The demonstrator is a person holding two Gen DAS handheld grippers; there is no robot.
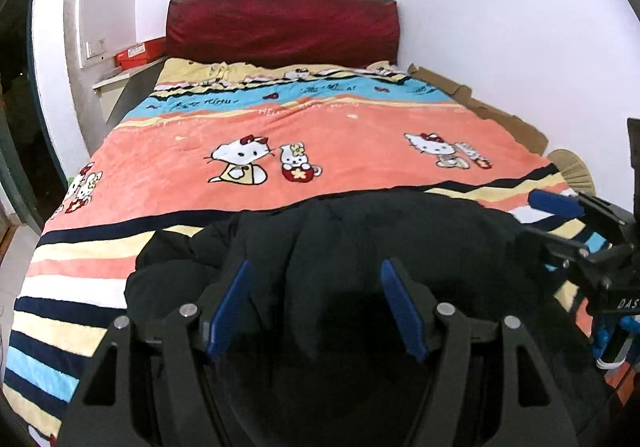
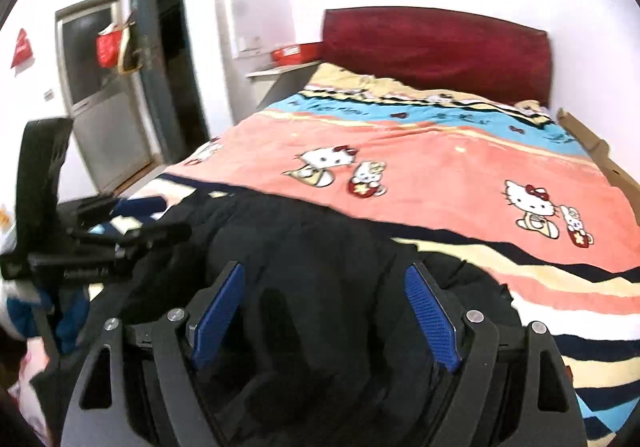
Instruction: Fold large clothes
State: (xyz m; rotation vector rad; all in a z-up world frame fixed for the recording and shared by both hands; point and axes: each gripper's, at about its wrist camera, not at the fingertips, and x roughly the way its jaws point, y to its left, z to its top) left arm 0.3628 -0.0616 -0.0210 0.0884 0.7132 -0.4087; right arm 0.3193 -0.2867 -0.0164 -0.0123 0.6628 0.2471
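A large black garment (image 1: 400, 239) lies bunched in a heap at the foot of the bed, on the striped end of the blanket. My left gripper (image 1: 316, 265) hovers over its near side. Its blue pads (image 1: 230, 311) stand wide apart, with only loose dark cloth below them. In the right wrist view the same garment (image 2: 320, 239) fills the lower middle. My right gripper (image 2: 325, 267) is open above it and pinches nothing. Each gripper shows in the other's view: the right one (image 1: 532, 217) at the right edge, the left one (image 2: 172, 215) at the left, both with their jaws apart.
A pink, blue and striped cartoon-cat blanket (image 1: 320, 135) covers the bed up to a dark red headboard (image 1: 280, 27). A red box (image 1: 140, 53) sits on a ledge at the left. Flattened cardboard (image 1: 480, 103) lines the right side by the wall. A door (image 2: 104, 87) with a hanging red bag (image 2: 108, 47) stands left of the bed.
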